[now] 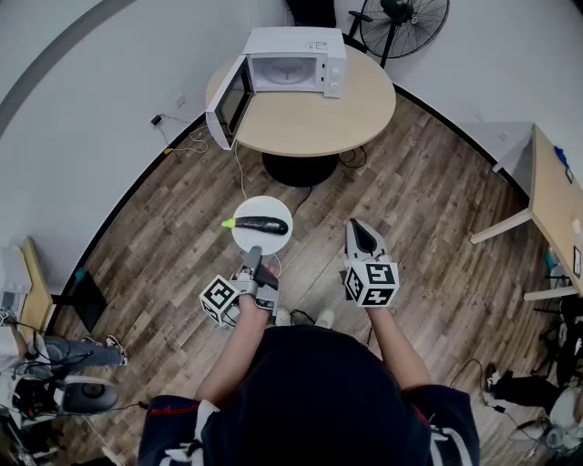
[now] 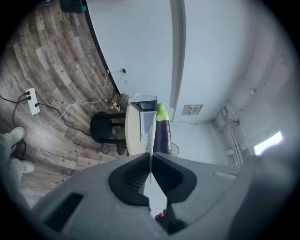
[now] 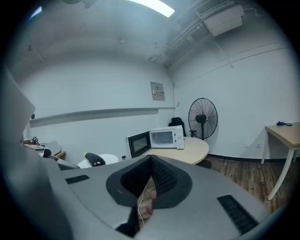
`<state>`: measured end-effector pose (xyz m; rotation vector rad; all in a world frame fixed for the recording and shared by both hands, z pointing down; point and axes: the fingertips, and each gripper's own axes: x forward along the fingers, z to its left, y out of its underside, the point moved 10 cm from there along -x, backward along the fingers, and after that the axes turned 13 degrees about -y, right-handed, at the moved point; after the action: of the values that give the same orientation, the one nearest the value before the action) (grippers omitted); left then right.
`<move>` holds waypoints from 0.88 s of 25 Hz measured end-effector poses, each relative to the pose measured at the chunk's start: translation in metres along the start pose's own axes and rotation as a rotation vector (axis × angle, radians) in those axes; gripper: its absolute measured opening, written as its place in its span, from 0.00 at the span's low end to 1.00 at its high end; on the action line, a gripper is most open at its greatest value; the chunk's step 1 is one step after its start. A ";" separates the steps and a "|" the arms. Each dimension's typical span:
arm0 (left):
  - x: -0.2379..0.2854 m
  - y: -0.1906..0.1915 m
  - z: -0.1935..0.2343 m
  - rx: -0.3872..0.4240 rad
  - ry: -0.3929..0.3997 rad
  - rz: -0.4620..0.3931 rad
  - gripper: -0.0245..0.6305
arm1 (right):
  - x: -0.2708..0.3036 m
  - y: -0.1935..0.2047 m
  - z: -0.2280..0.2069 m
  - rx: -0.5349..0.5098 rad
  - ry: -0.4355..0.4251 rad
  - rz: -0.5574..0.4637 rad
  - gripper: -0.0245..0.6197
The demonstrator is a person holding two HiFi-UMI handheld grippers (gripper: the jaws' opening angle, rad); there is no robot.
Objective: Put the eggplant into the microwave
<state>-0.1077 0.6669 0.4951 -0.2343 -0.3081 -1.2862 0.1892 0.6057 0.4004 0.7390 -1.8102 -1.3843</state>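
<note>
A dark purple eggplant (image 1: 262,225) with a green stem lies on a round white plate (image 1: 261,244) held above the wooden floor. My left gripper (image 1: 254,258) is shut on the plate's near rim. In the left gripper view the plate (image 2: 149,140) shows edge-on between the jaws, with the eggplant (image 2: 162,133) on it. The white microwave (image 1: 293,62) stands on the round table (image 1: 314,123) ahead, its door (image 1: 228,100) swung open to the left. My right gripper (image 1: 361,235) is shut and empty, to the right of the plate; its view shows the microwave (image 3: 161,137) ahead.
A standing fan (image 1: 401,23) is behind the table at the right. A wooden desk (image 1: 556,200) stands at the far right. Cables and a power strip (image 2: 32,101) lie on the floor by the curved wall. Bags and gear sit at the lower left.
</note>
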 end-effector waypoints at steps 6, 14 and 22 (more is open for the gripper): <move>-0.002 0.003 0.004 -0.006 -0.011 -0.007 0.08 | -0.003 0.005 0.001 -0.003 -0.001 0.000 0.06; 0.001 0.018 0.004 -0.002 -0.011 -0.022 0.08 | -0.008 0.007 -0.010 -0.010 -0.014 -0.006 0.06; 0.008 0.046 0.004 -0.010 0.001 -0.052 0.08 | -0.018 0.012 -0.037 -0.018 -0.045 0.004 0.06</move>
<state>-0.0615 0.6737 0.5018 -0.2354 -0.3080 -1.3393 0.2295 0.6029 0.4143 0.6999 -1.8300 -1.4233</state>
